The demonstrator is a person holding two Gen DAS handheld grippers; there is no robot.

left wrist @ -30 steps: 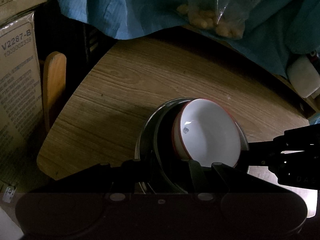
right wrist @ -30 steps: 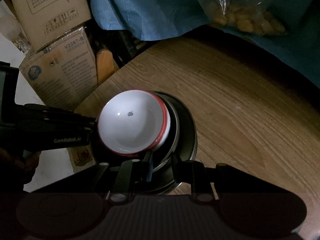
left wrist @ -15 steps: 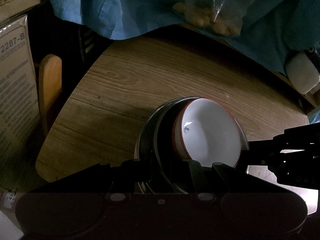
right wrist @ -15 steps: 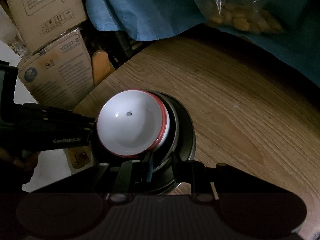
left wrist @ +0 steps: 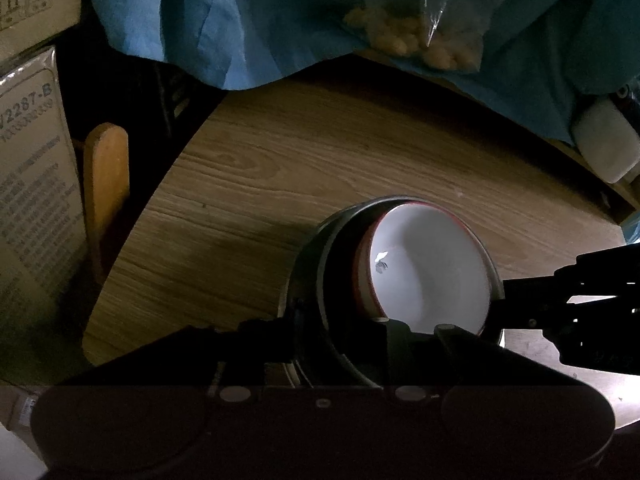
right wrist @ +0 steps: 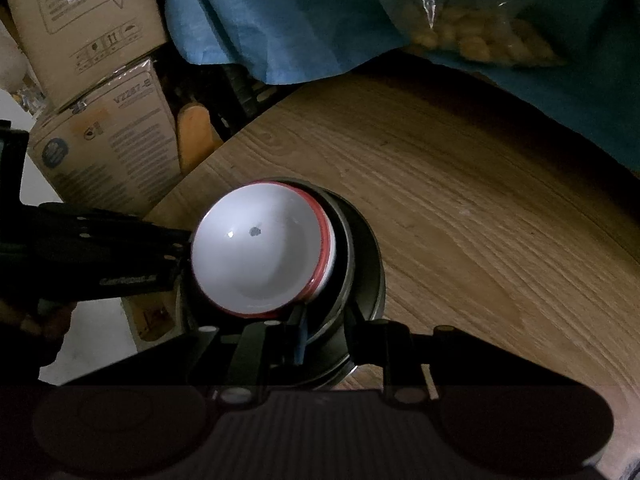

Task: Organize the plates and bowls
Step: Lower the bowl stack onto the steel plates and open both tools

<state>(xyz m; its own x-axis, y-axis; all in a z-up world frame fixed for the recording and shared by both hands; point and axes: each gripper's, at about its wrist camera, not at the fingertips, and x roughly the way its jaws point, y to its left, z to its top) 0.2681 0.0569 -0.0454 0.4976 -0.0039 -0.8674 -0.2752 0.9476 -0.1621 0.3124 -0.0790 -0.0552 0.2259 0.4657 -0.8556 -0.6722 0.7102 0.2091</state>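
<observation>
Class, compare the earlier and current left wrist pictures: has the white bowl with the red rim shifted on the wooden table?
No. The white bowl sits in the same spot inside the metal dishes, equally far from the table's left edge.

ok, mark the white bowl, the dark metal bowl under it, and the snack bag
white bowl [right wrist: 260, 256]: right wrist view, inner floor.
dark metal bowl [right wrist: 366, 256]: right wrist view, right outer wall.
snack bag [left wrist: 416, 40]: left wrist view, the pale contents through the clear plastic.
</observation>
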